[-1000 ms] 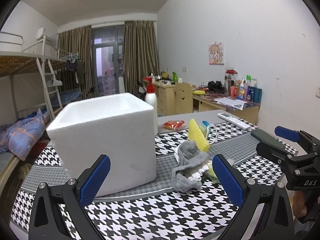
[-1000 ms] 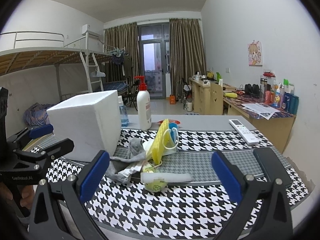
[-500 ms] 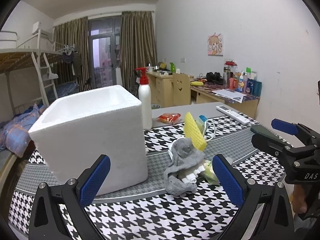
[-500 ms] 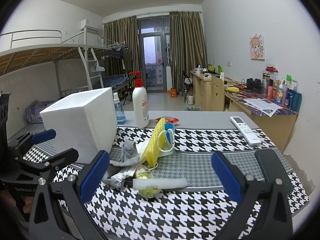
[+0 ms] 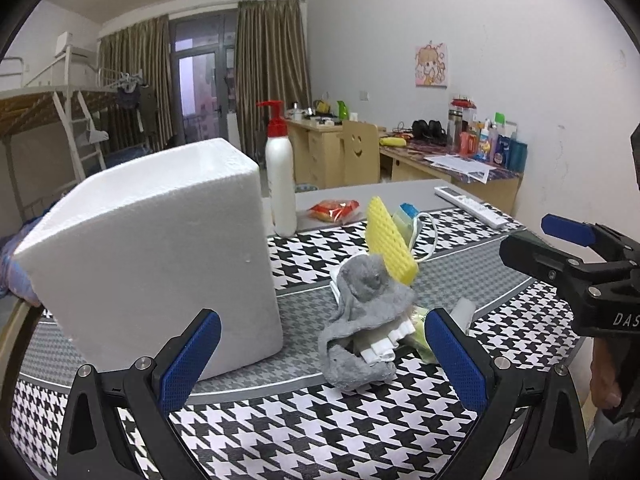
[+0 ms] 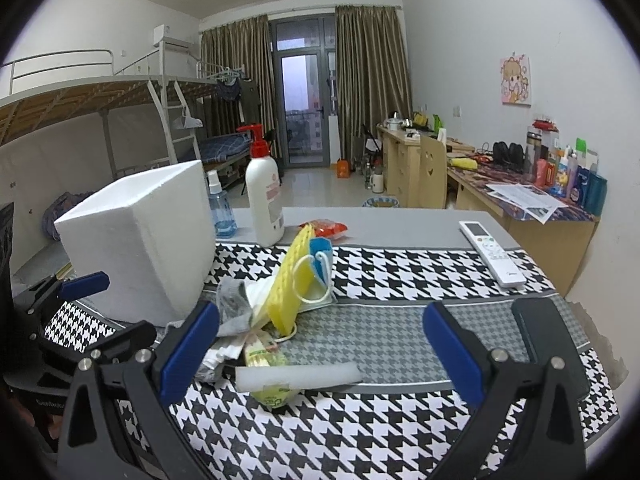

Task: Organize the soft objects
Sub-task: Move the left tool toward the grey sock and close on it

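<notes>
A pile of soft things lies mid-table: a grey sock (image 5: 362, 300) (image 6: 232, 312) draped over white folded cloth, a yellow sponge (image 5: 390, 240) (image 6: 290, 280) leaning upright, and a white foam strip (image 6: 298, 376) across a green packet (image 6: 266, 356). A white foam box (image 5: 152, 264) (image 6: 148, 236) stands to their left, open top turned away. My left gripper (image 5: 320, 360) is open just short of the sock. My right gripper (image 6: 320, 352) is open above the foam strip. Each gripper shows in the other's view, the right gripper (image 5: 568, 248) and the left gripper (image 6: 72, 300).
A white pump bottle (image 5: 280, 184) (image 6: 264, 196), a blue spray bottle (image 6: 220, 208), a red snack packet (image 5: 334, 210) and a remote (image 6: 492, 252) lie on the houndstooth tablecloth (image 6: 400, 432). A dark phone (image 6: 548, 344) rests near the right edge. Desks and a bunk bed stand behind.
Both grippers have eased closer to the pile and turned a little, so the box and soft things look larger. Nothing on the table has moved.
</notes>
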